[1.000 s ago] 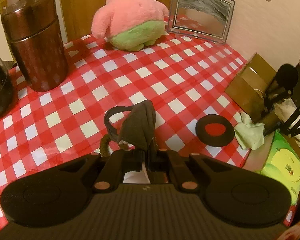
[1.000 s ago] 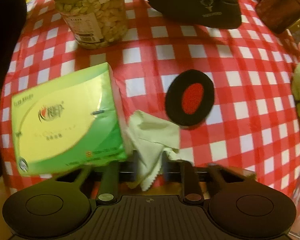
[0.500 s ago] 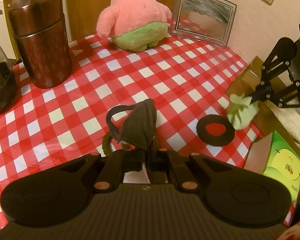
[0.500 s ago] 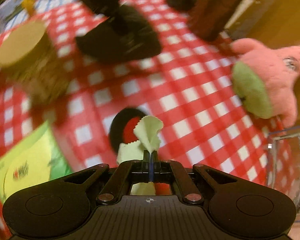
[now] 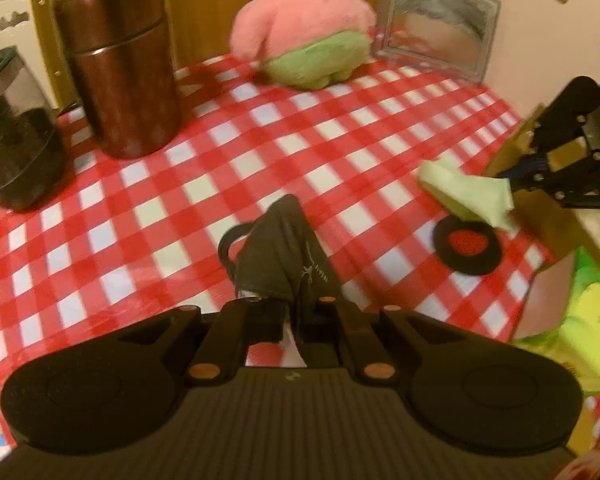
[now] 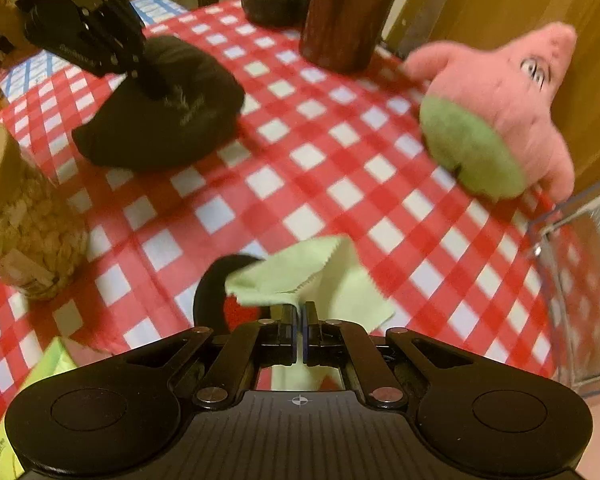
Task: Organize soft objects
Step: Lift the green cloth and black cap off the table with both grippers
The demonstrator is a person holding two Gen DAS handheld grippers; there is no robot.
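Home: checkered tablecloth [image 5: 260, 152], plush toy [image 5: 304, 36]

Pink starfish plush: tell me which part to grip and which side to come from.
Grip the pink starfish plush by the free arm sticking out on its left in the left wrist view, coming in across the open tablecloth. It sits upright, backed by the wooden panel, with a clear frame close on its other side. Likely the thinnest part.

A red-and-white checked cloth [image 5: 340, 152] covered the counter. The plush toy [image 6: 496, 112] was pink with a green belly, the small cloth [image 6: 300, 276] pale green, the pouch [image 6: 160, 120] black.
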